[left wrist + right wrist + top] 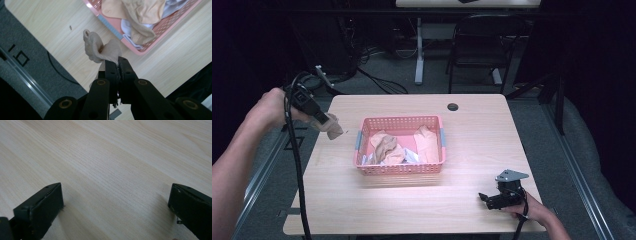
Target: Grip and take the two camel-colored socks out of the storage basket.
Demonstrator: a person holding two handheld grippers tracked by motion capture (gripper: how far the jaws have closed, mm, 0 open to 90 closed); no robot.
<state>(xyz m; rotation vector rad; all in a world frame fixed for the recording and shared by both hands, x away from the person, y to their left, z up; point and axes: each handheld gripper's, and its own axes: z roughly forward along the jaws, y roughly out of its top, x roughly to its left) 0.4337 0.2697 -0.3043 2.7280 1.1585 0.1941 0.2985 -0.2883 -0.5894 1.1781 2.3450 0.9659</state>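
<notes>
Left tongs (pixel 117 63) clamped on beige sock (pixel 100 48) | right tongs (pixel 115 202) wide apart, nothing between | basket (pixel 399 169) near sock.

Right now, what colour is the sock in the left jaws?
Beige sock, clearest in the left gripper view.

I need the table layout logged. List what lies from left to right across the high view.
left gripper holding a beige sock → pink basket of beige and white cloth → right gripper resting on the table
</notes>
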